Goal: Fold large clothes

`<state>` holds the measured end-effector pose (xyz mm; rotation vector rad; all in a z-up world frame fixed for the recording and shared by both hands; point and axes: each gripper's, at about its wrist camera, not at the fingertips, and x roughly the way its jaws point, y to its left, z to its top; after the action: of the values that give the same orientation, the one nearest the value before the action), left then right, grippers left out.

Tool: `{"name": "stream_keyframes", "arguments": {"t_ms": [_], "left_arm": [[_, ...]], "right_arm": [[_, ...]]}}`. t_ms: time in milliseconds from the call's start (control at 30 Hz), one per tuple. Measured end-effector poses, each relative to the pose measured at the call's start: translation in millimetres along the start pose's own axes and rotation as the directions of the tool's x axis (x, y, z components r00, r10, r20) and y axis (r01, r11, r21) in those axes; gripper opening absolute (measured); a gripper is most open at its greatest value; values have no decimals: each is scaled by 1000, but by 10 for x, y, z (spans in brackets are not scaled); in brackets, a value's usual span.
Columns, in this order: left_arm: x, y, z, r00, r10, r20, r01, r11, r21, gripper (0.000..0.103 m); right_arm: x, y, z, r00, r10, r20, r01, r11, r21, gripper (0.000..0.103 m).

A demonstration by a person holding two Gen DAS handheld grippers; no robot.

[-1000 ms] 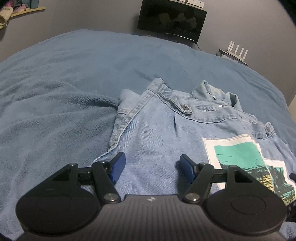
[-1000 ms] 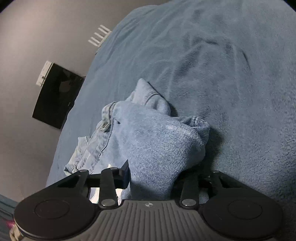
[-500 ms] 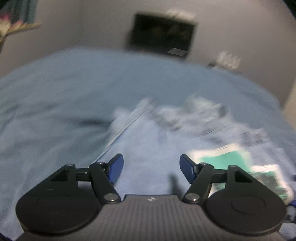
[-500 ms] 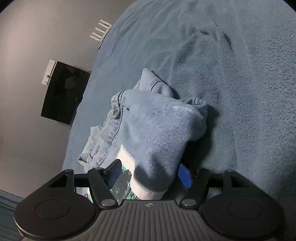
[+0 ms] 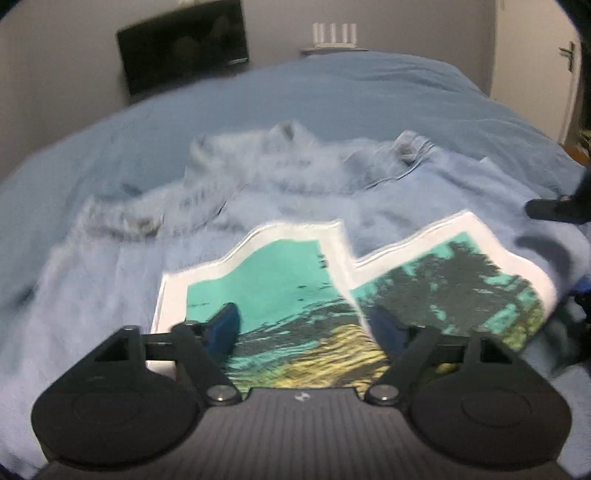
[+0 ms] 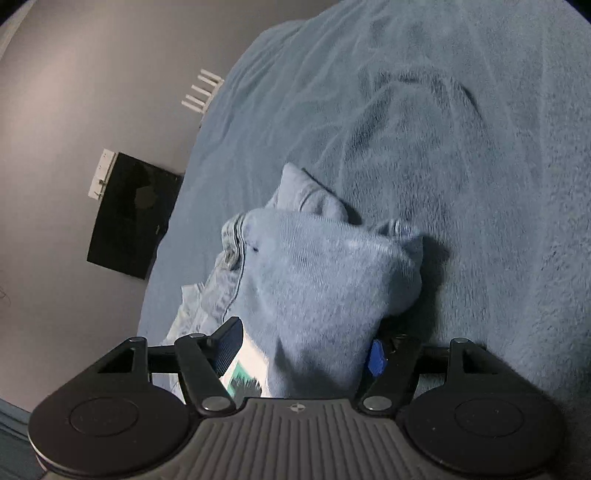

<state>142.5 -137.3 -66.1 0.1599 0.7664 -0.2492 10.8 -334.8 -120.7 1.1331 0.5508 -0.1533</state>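
Observation:
A light blue denim jacket (image 5: 295, 192) lies on the blue bed cover, with a white-edged teal and yellow beach print (image 5: 332, 295) facing up. My left gripper (image 5: 306, 328) is open and empty, hovering just above the print. In the right wrist view a folded bulge of the jacket (image 6: 317, 280) lies between the fingers of my right gripper (image 6: 303, 350), which stands open around it; the blue right pad (image 6: 376, 358) shows beside the cloth. The right gripper also shows as a dark shape at the right edge of the left wrist view (image 5: 561, 210).
The fleecy blue bed cover (image 6: 461, 166) spreads all around the jacket. A black screen (image 5: 184, 44) and a white router (image 5: 334, 35) stand at the wall behind the bed. A door (image 5: 569, 62) is at the far right.
My left gripper has swung right, from the jacket's left edge to above the print. My right gripper has opened on the fold it held, and the cloth has sagged down.

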Motion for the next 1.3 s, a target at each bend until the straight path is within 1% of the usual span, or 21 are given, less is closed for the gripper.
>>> {"name": "stream_keyframes", "arguments": {"t_ms": [33,133,167,233,267,300,367,400,500,533,600,633,700,767,833,933,1000,1067,1167,1233,1300], "left_arm": [[17,35,-18,1000,-11,7,11,1000,-18,84],[-24,19,-4,1000,-20,16,20,1000,-19,83],[-51,49,16,999,-36,22,36,999,-36,84],[-147,166,96,994,-89,58,96,988,-121,84],[-200,207,148,990,-112,88,126,977,-174,84],[-248,244,230,984,-133,116,156,962,-224,84],[-288,226,452,978,-156,137,187,948,-257,84],[-282,176,585,977,-168,133,197,948,-249,84],[-156,-70,1006,969,-234,78,245,949,-198,85],[-68,-176,1150,962,-271,45,274,943,-189,86],[111,-360,1371,941,-338,-14,329,925,-189,85],[216,-484,1482,925,-375,-54,359,913,-194,85],[414,-696,1666,905,-408,-121,382,904,-192,85],[548,-879,1813,902,-399,-165,373,913,-168,85],[664,-1051,1943,901,-383,-205,364,923,-125,85],[745,-1288,2071,896,-352,-272,355,934,-40,85],[790,-1404,2117,887,-332,-321,357,934,20,85],[856,-1521,2158,879,-296,-375,349,933,82,85],[906,-1689,2212,866,-245,-436,343,926,160,85],[918,-1768,2253,858,-240,-454,349,921,173,85],[955,-1841,2308,846,-227,-483,344,924,168,85]], "right_arm": [[26,-4,1,1000,-3,-2,3,1000,-7,71],[122,13,9,1000,-1,2,1,1000,-23,73],[155,15,4,1000,-1,5,1,1000,-22,73],[228,-11,13,1000,-5,3,5,1000,-11,73],[272,-41,23,1000,-6,0,6,1000,10,73],[322,-103,39,1000,-9,-9,10,998,59,69],[377,-237,57,1000,-9,-15,11,987,159,64],[389,-256,54,1000,-2,-15,5,985,171,64],[388,-211,36,1000,6,-2,-6,989,147,64],[380,-179,26,1000,12,6,-12,991,134,64],[371,-93,5,1000,13,19,-15,995,96,62],[373,-64,-8,1000,10,25,-12,997,81,61],[397,-21,-6,1000,2,31,-4,999,53,60],[415,24,-2,999,2,36,-3,999,39,60],[428,92,-5,999,-8,47,8,1000,-10,58],[438,315,-82,996,-2,86,15,987,-157,55],[439,453,-134,994,16,112,13,968,-250,50],[454,552,-168,991,35,128,7,949,-314,46],[439,629,-191,988,70,138,-13,928,-373,41],[432,666,-182,985,95,144,-27,911,-412,40],[441,739,-207,982,120,147,-43,896,-442,38]]}}
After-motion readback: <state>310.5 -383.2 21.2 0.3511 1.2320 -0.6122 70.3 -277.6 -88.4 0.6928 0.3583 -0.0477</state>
